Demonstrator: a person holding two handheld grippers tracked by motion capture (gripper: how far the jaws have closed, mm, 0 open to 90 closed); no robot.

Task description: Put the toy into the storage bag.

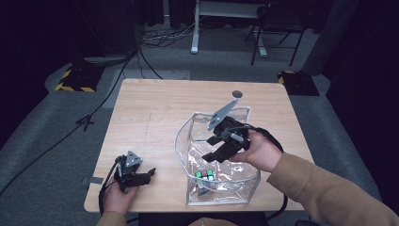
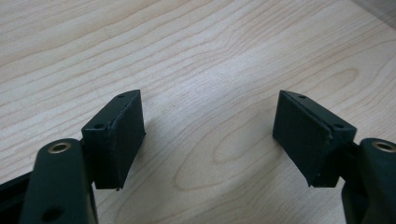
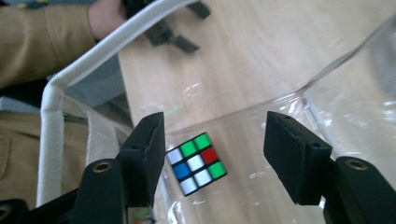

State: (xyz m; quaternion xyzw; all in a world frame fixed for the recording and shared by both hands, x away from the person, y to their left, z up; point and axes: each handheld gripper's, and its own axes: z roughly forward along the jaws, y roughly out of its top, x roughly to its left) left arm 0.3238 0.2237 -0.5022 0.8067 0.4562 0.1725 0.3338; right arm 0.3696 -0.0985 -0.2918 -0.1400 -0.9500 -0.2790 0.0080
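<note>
The right gripper (image 3: 212, 154) hangs inside the clear bag (image 1: 188, 127), jaws wide and empty, above the puzzle cube (image 3: 196, 163) on the bag's floor. A jaw could snag the soft wall and drag the bag. The left gripper (image 1: 136, 175), beside the bag, gapes wide and empty.

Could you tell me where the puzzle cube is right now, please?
The puzzle cube lies inside the clear bag, at its near end, below the open right gripper.
</note>
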